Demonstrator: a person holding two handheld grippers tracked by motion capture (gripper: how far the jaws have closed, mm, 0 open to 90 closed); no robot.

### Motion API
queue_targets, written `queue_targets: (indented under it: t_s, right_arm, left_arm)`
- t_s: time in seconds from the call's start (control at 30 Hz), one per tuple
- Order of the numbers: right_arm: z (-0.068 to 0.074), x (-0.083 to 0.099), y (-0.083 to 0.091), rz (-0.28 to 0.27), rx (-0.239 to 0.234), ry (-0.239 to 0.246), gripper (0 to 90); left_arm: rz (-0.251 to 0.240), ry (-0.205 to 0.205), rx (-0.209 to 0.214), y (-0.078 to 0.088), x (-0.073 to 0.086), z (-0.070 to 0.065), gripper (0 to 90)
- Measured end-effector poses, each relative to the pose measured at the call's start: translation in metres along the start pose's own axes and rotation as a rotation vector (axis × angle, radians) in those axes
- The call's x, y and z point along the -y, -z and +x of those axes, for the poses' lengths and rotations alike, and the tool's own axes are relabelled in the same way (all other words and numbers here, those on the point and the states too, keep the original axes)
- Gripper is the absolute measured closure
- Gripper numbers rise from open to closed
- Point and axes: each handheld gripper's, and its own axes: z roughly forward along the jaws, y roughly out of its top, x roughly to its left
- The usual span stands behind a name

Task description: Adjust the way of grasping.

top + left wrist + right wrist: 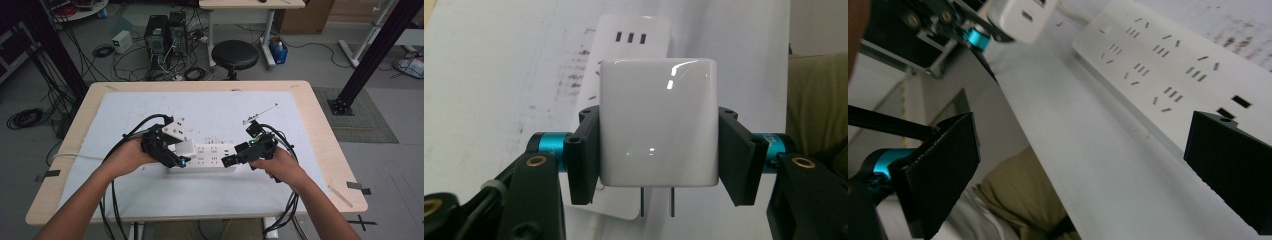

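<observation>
Clamping a glossy white cube-shaped plug adapter (658, 122) between its two black jaws, the left gripper (176, 150) holds it over the left end of a long white plastic power strip (212, 156) that lies on the white sheet (150, 107) covering the pale wooden table (327, 145). Seen from the left gripper view, the pads press flat on the adapter's two sides, and its two metal prongs (657, 201) stick out below, free of any socket, with the strip's slots showing beyond the adapter. The right gripper (235, 156) sits at the right end of the strip, its jaws spread wide with nothing pinched; in the right gripper view one pad lies over the strip's end near the rectangular ports and the other hangs off the table's near edge. Both hands (131, 156) grasp their tools from the near side, cables trailing back.
</observation>
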Motion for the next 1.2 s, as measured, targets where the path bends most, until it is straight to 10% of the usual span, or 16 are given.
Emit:
queue_targets:
  t_s: [0.33, 0.87, 1.2]
  right_arm:
    - [-0.006, -0.003, -0.012, -0.05, -0.148, -0.15, 1.5]
    - [-0.016, -0.003, -0.026, -0.08, -0.233, -0.289, 5.5]
    - [-0.028, 0.001, -0.031, -0.126, -0.319, -0.371, 26.3]
  left_arm:
    - [-0.003, -0.048, 0.022, -0.017, -0.017, -0.01, 42.4]
    - [-0.039, -0.067, 0.027, -0.026, -0.035, -0.013, 42.4]
    - [-0.054, -0.062, 0.023, -0.027, -0.037, -0.013, 42.4]
